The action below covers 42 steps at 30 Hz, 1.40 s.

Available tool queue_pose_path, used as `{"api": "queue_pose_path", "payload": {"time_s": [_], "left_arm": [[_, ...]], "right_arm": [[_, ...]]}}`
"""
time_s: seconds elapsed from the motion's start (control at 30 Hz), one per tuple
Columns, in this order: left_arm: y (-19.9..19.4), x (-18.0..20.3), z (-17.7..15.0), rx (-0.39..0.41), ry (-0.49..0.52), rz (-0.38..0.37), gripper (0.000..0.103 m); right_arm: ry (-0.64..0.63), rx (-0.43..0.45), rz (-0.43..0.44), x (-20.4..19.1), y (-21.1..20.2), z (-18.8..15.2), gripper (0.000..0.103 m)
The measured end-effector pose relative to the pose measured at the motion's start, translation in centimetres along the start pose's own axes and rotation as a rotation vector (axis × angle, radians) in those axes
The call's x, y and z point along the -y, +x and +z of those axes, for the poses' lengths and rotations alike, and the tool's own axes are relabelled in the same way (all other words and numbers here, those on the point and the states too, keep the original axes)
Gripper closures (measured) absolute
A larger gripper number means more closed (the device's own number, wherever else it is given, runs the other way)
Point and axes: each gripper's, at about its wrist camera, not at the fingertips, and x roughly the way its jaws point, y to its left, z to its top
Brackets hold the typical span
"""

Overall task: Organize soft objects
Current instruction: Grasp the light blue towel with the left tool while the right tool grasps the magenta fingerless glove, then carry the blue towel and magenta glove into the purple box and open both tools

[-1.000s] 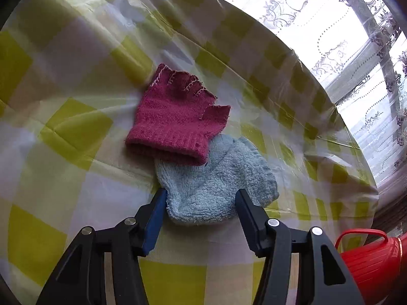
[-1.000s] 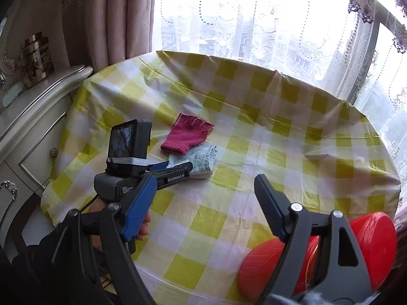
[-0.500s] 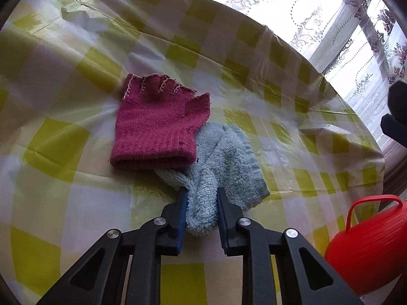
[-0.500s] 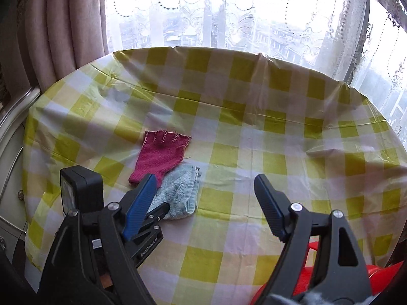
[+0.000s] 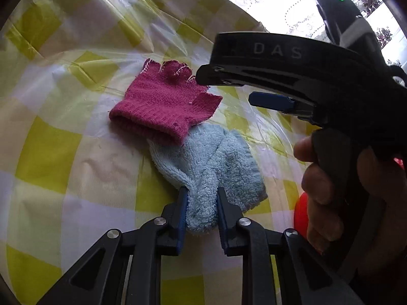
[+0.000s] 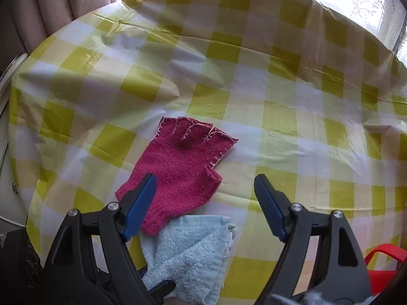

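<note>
A magenta fingerless knit glove [image 5: 165,104] lies flat on the yellow-checked tablecloth [image 6: 279,89], its cuff overlapping a fluffy light blue cloth [image 5: 218,160]. My left gripper [image 5: 201,190] is shut on the near edge of the blue cloth, which bunches between its blue pads. In the right wrist view the glove [image 6: 183,167] sits just beyond the blue cloth [image 6: 188,251]. My right gripper [image 6: 205,178] hangs open over the glove, its left finger above the cuff, with nothing pinched. A hand holding the right gripper fills the right of the left wrist view.
A red plastic basket [image 6: 386,256] with a handle sits at the table's near right edge, and shows as a red patch [image 5: 301,211] behind the hand. Curtains and a bright window lie beyond the round table. A white cabinet edge [image 6: 7,167] stands to the left.
The left gripper shut on the blue cloth and shifted with it. The right gripper dropped and came in over the glove, entering the left wrist view.
</note>
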Motion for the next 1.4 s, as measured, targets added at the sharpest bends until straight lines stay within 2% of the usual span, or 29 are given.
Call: {"api": "queue_pose_path", "payload": {"time_s": [0.2, 0.4, 0.47, 0.57, 0.63, 0.7, 0.83, 1.03, 1.4], "left_arm": [[-2.8, -0.7, -3.5, 0.032, -0.049, 0.023, 0.081], [-6.0, -1.7, -5.4, 0.130, -0.110, 0.089, 0.081], [-7.0, -2.3, -5.7, 0.168, -0.127, 0.108, 0.081], [-7.7, -2.3, -6.0, 0.207, -0.162, 0.135, 0.081], [-8.2, -2.7, -6.1, 0.224, -0.182, 0.143, 0.081], [-8.5, -2.9, -6.5, 0.233, -0.194, 0.147, 0.081], [-8.9, -3.0, -6.8, 0.248, -0.200, 0.154, 0.081], [-10.6, -2.9, -7.7, 0.291, -0.209, 0.172, 0.081], [-12.7, -2.4, -9.2, 0.334, -0.212, 0.179, 0.081]], "right_arm": [[-0.078, -0.072, -0.017, -2.4, 2.8, -1.0, 0.020], [-0.118, -0.056, -0.050, -4.1, 4.0, -1.4, 0.019], [-0.114, -0.055, -0.038, -4.2, 4.2, -1.4, 0.023], [-0.112, -0.047, 0.022, -4.5, 4.4, -1.3, 0.047], [-0.118, -0.039, 0.055, -4.8, 4.1, -1.4, 0.083], [-0.122, -0.028, 0.061, -5.0, 3.9, -1.7, 0.086], [-0.109, 0.008, 0.109, -4.5, 2.7, -2.8, 0.088], [-0.088, 0.088, 0.116, -3.1, -1.7, -4.6, 0.089], [-0.125, 0.165, 0.150, -2.4, -9.6, -10.5, 0.089]]}}
